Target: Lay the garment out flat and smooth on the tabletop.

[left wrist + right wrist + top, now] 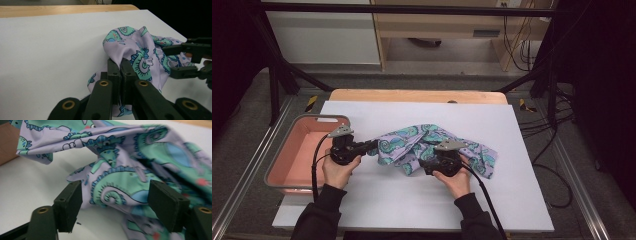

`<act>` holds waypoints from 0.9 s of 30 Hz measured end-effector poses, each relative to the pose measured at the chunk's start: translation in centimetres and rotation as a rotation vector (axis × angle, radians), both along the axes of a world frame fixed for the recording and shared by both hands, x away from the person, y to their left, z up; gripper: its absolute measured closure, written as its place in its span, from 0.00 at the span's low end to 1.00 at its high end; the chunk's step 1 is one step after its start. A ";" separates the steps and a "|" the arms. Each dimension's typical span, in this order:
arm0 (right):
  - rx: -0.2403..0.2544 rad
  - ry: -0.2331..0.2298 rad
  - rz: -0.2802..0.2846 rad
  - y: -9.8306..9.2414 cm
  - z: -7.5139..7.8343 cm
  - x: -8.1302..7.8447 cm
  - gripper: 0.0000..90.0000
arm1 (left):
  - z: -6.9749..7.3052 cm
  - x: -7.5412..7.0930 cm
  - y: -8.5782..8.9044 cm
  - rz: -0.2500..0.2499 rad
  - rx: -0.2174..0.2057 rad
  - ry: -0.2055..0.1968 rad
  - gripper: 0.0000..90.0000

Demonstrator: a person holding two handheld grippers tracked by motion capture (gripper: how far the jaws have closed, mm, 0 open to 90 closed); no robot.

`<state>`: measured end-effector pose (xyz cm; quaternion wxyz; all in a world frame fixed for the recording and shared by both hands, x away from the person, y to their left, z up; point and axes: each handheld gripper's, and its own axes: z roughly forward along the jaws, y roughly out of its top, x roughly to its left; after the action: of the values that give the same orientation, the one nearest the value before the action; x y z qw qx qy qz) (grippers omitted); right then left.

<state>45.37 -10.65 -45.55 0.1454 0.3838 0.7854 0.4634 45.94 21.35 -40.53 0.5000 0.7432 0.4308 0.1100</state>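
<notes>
A crumpled lilac cloth point(437, 142) printed with teal and blue swirls lies on the middle of the white board. My left gripper point(371, 146) points right at the cloth's left end. In the left gripper view its jaws are shut on a fold of the cloth point(135, 50). My right gripper point(424, 165) sits at the cloth's near edge, pointing left. In the right gripper view its gripper point(115, 205) is open, with the cloth point(120, 157) lying between the two pads and neither pad pressing on it. The left gripper view also catches the right gripper point(175, 60) at the right, fingers apart.
A pink bin with a grey rim point(287, 150) stands at the board's left edge, beside my left hand. The white board point(412, 205) covers a wooden table point(412, 95). Black frame legs and cables point(552, 125) stand beyond the right side.
</notes>
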 end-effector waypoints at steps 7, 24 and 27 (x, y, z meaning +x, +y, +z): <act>-0.054 -0.015 -0.003 1.6 -1.8 0.4 0.77 | 0.0 -0.1 -0.1 -0.003 0.002 0.002 0.97; -0.012 0.023 0.185 -5.1 2.8 -4.4 0.95 | 0.7 -5.0 -0.3 -0.084 0.026 0.048 0.98; -0.046 0.061 0.218 -4.8 1.8 -5.2 0.94 | -0.3 -5.7 -0.5 -0.090 0.077 0.077 0.97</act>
<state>40.15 -15.48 -43.72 0.0791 0.3066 0.8369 0.4465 40.22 20.83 -40.79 0.4583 0.7842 0.4116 0.0753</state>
